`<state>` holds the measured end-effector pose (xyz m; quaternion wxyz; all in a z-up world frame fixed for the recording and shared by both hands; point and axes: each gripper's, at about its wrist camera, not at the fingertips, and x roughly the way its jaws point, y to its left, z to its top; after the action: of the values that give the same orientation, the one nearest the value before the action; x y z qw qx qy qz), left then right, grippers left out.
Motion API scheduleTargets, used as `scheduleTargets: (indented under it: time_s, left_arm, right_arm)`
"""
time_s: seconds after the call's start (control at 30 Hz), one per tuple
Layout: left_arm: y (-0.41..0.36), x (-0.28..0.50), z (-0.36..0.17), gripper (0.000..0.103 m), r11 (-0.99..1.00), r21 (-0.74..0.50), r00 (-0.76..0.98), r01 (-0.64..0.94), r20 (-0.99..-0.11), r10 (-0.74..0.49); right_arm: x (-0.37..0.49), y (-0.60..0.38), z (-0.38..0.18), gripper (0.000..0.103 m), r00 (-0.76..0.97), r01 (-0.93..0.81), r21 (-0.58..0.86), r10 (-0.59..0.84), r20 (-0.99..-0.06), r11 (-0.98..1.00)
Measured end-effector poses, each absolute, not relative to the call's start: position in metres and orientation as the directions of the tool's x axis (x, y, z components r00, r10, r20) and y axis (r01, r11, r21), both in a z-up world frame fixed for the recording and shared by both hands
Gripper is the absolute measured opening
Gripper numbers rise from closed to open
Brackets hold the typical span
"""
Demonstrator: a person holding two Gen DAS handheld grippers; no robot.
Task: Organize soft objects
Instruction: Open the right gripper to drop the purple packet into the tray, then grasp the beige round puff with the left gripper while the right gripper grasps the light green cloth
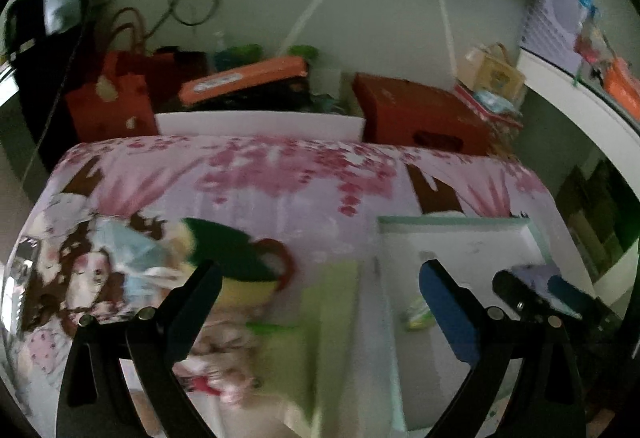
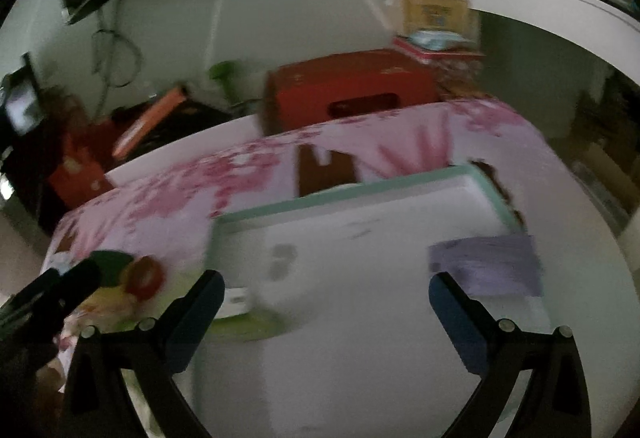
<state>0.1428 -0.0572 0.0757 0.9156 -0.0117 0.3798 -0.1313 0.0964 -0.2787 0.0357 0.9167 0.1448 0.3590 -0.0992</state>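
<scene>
Across the left wrist view, the left gripper (image 1: 320,290) hangs above a table covered with a pink floral cloth (image 1: 304,173). Its jaws stand wide apart with nothing between them. Below the left finger (image 1: 192,302) lies a soft toy (image 1: 236,266) with a dark green top, a red loop at its right side and a yellow lower part; it rests on the cloth, and the finger overlaps it in the picture, but contact cannot be confirmed. Near it, toward the camera, a light green cloth (image 1: 320,322) lies flat on the table, blurred. To the right sits a white tray with a pale green rim (image 1: 456,224), and a small pale green item (image 1: 416,314) lies inside it beside the right finger. The right gripper (image 1: 536,290) shows at the right edge above the tray. Behind the table stand a red box (image 1: 416,113) and an orange-lidded box (image 1: 244,77).

From the right wrist view, the right gripper (image 2: 326,302) hangs over the white tray (image 2: 344,193), jaws spread wide and holding nothing. A folded lavender cloth (image 2: 488,266) lies inside the tray at its right side, just beyond the right finger. The soft toy (image 2: 132,274) lies on the floral cloth left of the tray, outside it. The left gripper (image 2: 52,294) enters at the left edge near the toy. The red box (image 2: 348,89) stands behind the table.
</scene>
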Motion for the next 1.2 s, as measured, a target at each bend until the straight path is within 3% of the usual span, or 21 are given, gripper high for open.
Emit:
scheduleTargets:
  time_s: [0.4,0.87,0.93,1.2]
  left_arm:
    - [0.031,0.120,0.065,0.099,0.988,-0.148,0.674,0.049,-0.725,-0.142]
    - [0.093,0.099,0.020,0.099,0.987,-0.141,0.582,-0.080,-0.810,-0.068]
    - [0.090,0.099,0.013,0.099,0.992,-0.101,0.554,-0.077,-0.831,-0.042]
    - [0.083,0.104,-0.017,0.099,0.998,-0.004,0.454,-0.065,-0.891,0.026]
  right_arm:
    - [0.099,-0.183,0.039,0.103,0.712,0.012,0.195,0.129,-0.690,0.981]
    - [0.095,-0.144,0.017,0.102,0.642,-0.079,0.146,0.163,-0.749,0.986]
    - [0.094,-0.137,0.008,0.098,0.619,-0.095,0.139,0.168,-0.768,0.986]
    - [0.095,-0.121,-0.020,0.061,0.537,-0.122,0.131,0.176,-0.825,0.984]
